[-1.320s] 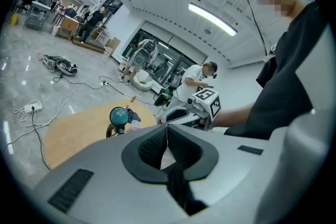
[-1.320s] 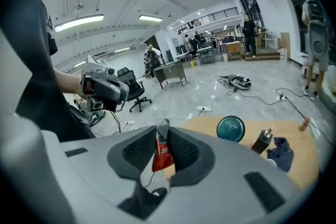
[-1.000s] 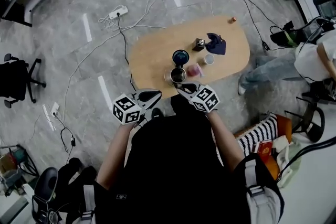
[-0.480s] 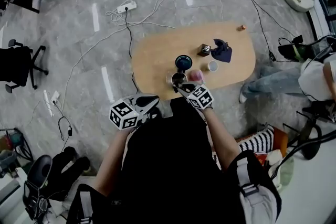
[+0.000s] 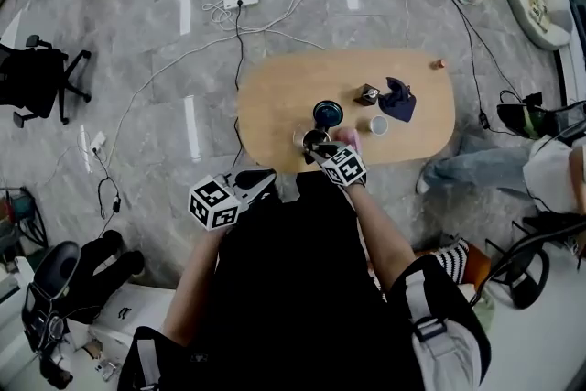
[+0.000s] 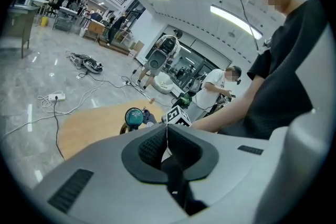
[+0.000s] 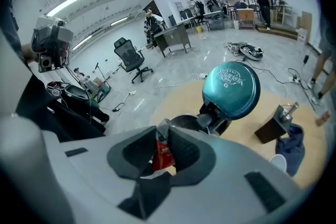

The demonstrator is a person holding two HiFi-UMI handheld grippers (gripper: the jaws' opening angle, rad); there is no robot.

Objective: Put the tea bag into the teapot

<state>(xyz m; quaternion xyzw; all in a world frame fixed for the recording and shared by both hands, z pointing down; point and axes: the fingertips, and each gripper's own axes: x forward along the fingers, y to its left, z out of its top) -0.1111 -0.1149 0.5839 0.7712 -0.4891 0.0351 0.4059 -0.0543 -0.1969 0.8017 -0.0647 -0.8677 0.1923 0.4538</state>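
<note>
The metal teapot (image 5: 313, 138) stands at the near edge of the oval wooden table (image 5: 275, 96), its teal lid (image 5: 327, 114) flipped up. My right gripper (image 5: 316, 152) is at the pot's near side, shut on a red tea bag packet (image 7: 163, 151) pinched upright between its pads. In the right gripper view the pot's open mouth (image 7: 185, 122) and the lid (image 7: 231, 89) lie just past the jaws. My left gripper (image 5: 262, 181) hangs off the table's near left, shut and empty (image 6: 167, 140).
Beyond the pot are a pink item (image 5: 347, 135), a small white cup (image 5: 378, 124), a dark box (image 5: 368, 93) and a dark blue cloth (image 5: 399, 101). Cables and a power strip (image 5: 240, 0) cross the floor. A seated person (image 5: 549, 169) is at right.
My right gripper has edged forward with the tea bag, closer to the teapot. The left gripper stays low beside me, and the head camera has shifted.
</note>
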